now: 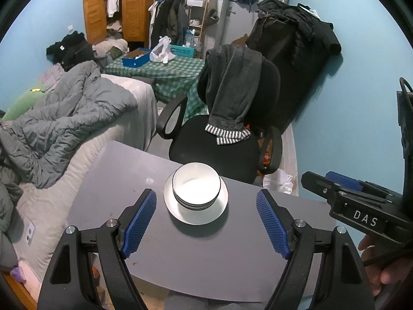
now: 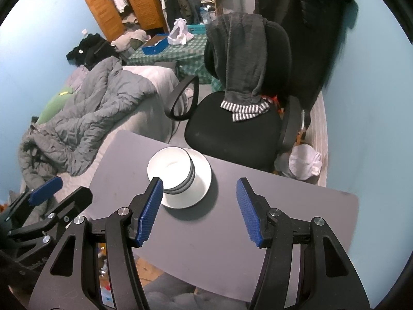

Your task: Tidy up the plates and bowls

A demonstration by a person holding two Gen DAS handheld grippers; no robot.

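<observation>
While both claws hang over the grey table [image 1: 108, 180], neither one grips anything. Seen from the left wrist, the left claw [image 1: 206, 222] fills the lower part of the frame with its blue pads [image 1: 140, 222] spread wide, empty, and the table showing between them. Just above that gap, in the middle of the frame, a stack of white bowls [image 1: 196, 188] with dark rims sits on a white plate [image 1: 204, 217], which rests on the table near its far edge. At the right edge of this view the right claw [image 1: 335, 188] shows from the side, with a hand [image 1: 374, 266] below it. From the right wrist, the right claw [image 2: 201, 209] is likewise parted and empty; its left pad [image 2: 151, 210] overlaps the near side of the bowls [image 2: 171, 170] in the picture, though I cannot tell if it touches them. The plate [image 2: 201, 183] lies centre frame. Beyond the table stands a black office chair [image 1: 214, 144] with a grey garment [image 1: 232, 87] draped over its back.
</observation>
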